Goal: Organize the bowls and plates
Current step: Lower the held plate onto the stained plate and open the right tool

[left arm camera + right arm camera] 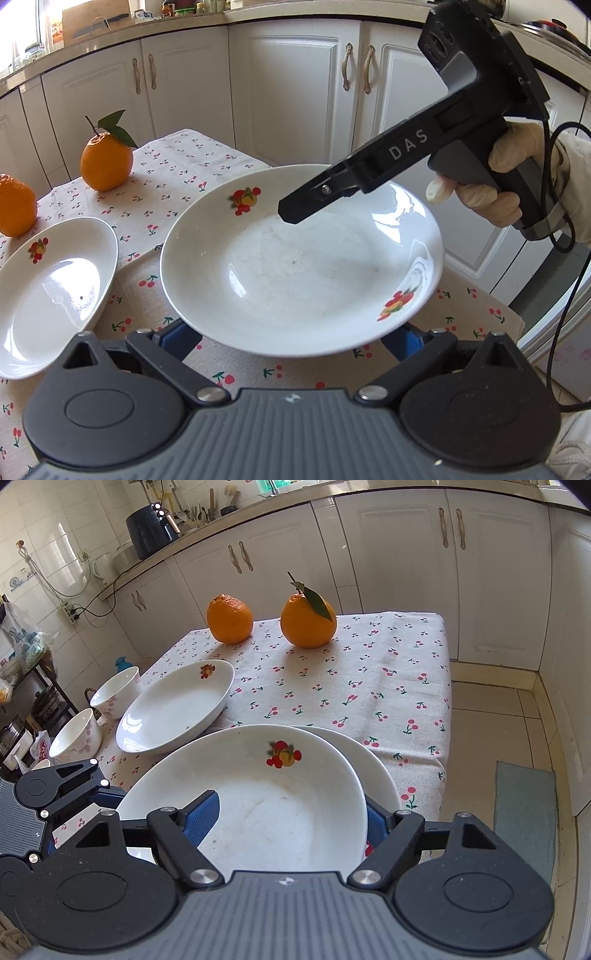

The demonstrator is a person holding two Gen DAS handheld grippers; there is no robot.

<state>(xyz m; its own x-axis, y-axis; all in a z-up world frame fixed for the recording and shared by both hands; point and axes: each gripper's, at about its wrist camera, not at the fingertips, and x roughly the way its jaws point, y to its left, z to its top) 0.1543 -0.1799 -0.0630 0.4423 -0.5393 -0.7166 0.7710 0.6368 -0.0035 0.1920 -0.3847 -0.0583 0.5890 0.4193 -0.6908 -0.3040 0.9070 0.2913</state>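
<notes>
A round white plate (295,266) (266,794) with fruit prints lies on top of a second white plate (375,762), whose rim peeks out on the right. My right gripper (288,823) is open and straddles the top plate's near rim, one blue pad (203,819) inside the plate and the other outside it. In the left wrist view its finger (295,212) hangs over the plate. My left gripper (291,339) is spread wide, with its blue tips hidden under the plate's near edge.
An oval white dish (48,291) (177,705) sits left of the stack, with two small bowls (118,692) (75,738) beyond it. Two oranges (229,618) (308,620) stand at the far side. The tablecloth's right edge (445,701) drops to the tiled floor.
</notes>
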